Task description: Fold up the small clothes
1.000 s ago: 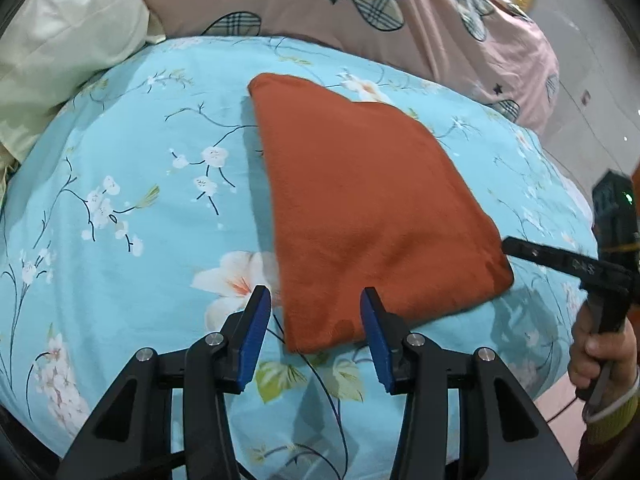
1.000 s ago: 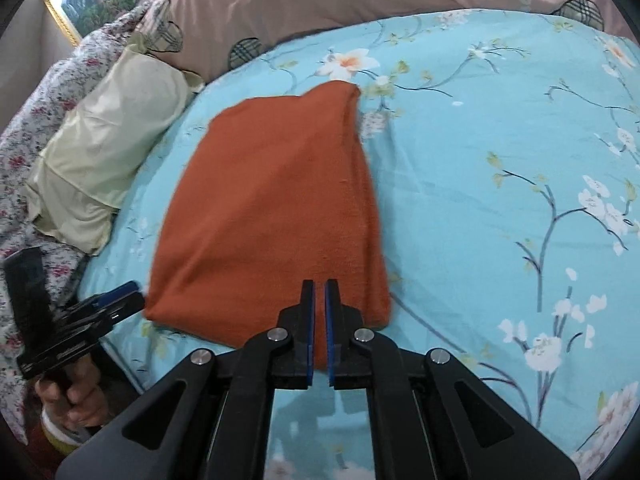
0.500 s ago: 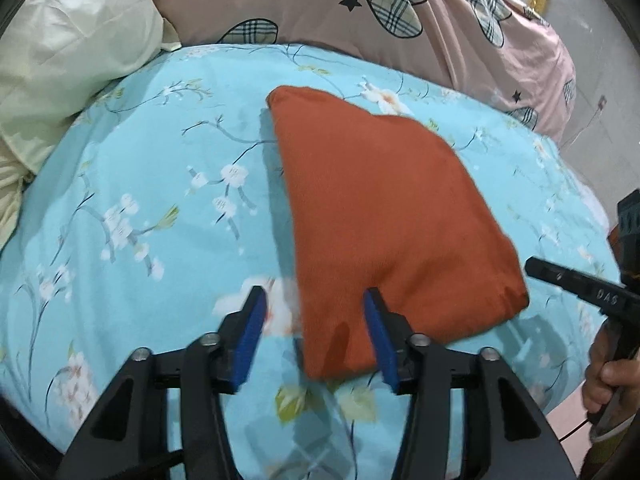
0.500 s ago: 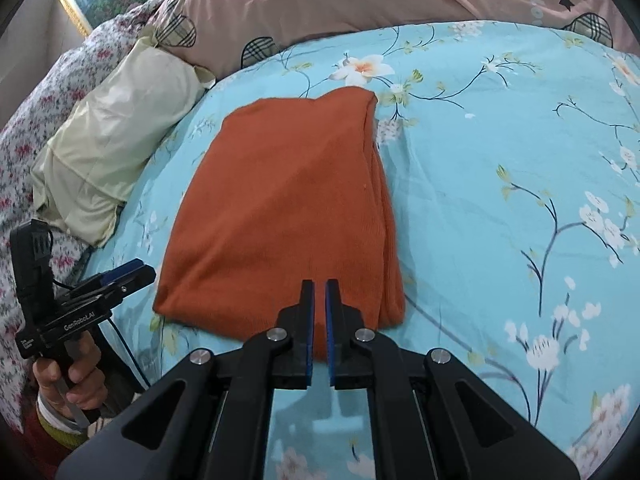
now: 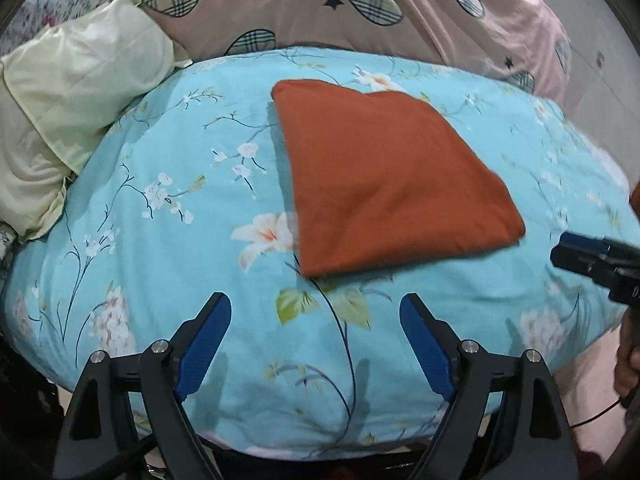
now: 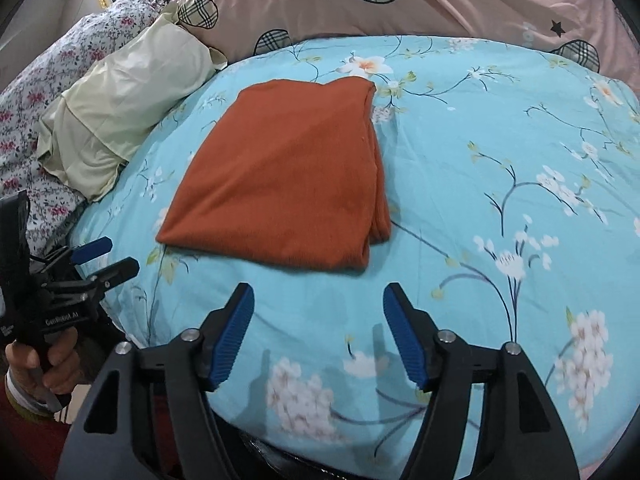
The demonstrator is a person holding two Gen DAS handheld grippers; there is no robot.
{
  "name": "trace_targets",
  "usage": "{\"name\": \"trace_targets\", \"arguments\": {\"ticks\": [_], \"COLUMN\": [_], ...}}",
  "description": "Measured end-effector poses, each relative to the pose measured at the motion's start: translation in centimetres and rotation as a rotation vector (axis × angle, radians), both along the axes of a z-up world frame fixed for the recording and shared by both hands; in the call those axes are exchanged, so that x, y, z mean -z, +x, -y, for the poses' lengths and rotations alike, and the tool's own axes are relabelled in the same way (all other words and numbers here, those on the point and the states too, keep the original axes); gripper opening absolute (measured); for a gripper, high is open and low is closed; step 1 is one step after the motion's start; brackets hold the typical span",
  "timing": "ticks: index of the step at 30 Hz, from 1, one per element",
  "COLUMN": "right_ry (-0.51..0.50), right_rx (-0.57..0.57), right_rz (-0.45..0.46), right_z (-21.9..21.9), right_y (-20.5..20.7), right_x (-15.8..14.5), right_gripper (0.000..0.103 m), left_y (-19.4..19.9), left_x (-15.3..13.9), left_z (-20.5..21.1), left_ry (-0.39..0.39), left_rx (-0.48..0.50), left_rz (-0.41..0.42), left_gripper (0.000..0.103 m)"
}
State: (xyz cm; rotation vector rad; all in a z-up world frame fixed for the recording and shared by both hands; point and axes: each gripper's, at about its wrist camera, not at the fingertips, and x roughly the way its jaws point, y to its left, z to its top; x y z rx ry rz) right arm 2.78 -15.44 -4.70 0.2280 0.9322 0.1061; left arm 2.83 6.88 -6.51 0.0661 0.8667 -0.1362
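- A bed fills both views, spread with a light blue quilt (image 5: 168, 168) printed with white blossoms and thin dark branches; it bulges up like a cushion.
- Behind the quilt lies a pink cover (image 5: 360, 12) with plaid hearts and small black stars. A pale yellow pillow (image 5: 76, 92) sits at the far left, and a floral sheet (image 6: 44, 92) with red flowers shows beyond it in the right wrist view.
- The orange garment (image 5: 384, 184) lies flat on the quilt, near its middle, folded into a compact, roughly four-sided packet.
- Its top face is smooth, with only faint creases. In the right wrist view the right-hand edge shows stacked layers, rounded at the near corner (image 6: 376, 232).
- The left gripper (image 5: 316, 312) hovers over bare quilt just short of the garment's near edge. Its jaws are opening, the blue pads wide apart, with nothing between them and no contact with the cloth.
- The right gripper (image 6: 318, 300) likewise hangs over the quilt just in front of the garment. Its jaws are opening too, holding nothing.
- Each gripper appears at the edge of the other's view, gripped by a hand (image 6: 40, 368) on the handle.
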Motion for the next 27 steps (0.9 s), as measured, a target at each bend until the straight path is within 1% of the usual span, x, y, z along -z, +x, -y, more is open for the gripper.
{"name": "trace_targets", "arguments": {"ticks": [3,5,8,10,13,15,17,18,19,20,23,27], "right_ry": [-0.016,-0.028,-0.057,-0.084,-0.107,-0.108,-0.114,-0.121,-0.127,-0.132,-0.135,-0.12], "right_rx": [-0.014,-0.029,-0.065,-0.092,-0.115,-0.128,-0.13,-0.127,-0.124,-0.122,-0.109,-0.092], "right_rz": [-0.006,-0.008,-0.01,-0.007,0.01,0.04,0.073,0.091,0.102,0.104,0.083,0.057], "right_z": [-0.4,-0.7,-1.2,-1.4,-1.7,-1.7,-1.7,-1.7,-1.7,-1.7,-1.6,-1.3], "right_y": [-0.8,-1.1,-1.7,-2.0,-2.5,-3.1,-3.4,-3.5,-3.5,-3.4,-2.7,-1.5], "right_x": [0.1,0.0,-0.2,-0.8,-2.1,-3.4,-4.4,-4.8,-5.0,-5.0,-4.1,-2.8], "right_gripper": [0.075,0.081,0.085,0.086,0.087,0.091,0.102,0.103,0.103,0.103,0.103,0.103], "left_y": [-0.9,-1.5,-2.2,-2.6,-3.1,-3.5,-3.7,-3.8,-3.8,-3.7,-2.9,-1.2], "left_x": [0.7,1.0,1.0,0.5,-1.1,-2.3,-3.4,-3.8,-4.0,-4.0,-3.4,-2.3], "left_z": [0.7,0.9,0.7,0.4,-0.3,-0.8,-0.9,-0.8,-0.8,-0.6,-0.3,-0.2], "left_ry": [0.031,0.039,0.06,0.07,0.077,0.079,0.096,0.107,0.116,0.131,0.165,0.171], "left_rx": [0.012,0.017,0.019,0.015,0.003,0.001,0.002,0.004,0.004,0.003,-0.003,-0.016], "left_rz": [-0.018,-0.024,-0.02,-0.008,0.001,0.025,0.053,0.065,0.08,0.095,0.091,0.052], "left_gripper": [0.088,0.088,0.088,0.088,0.088,0.088,0.094,0.1,0.101,0.101,0.101,0.101]}}
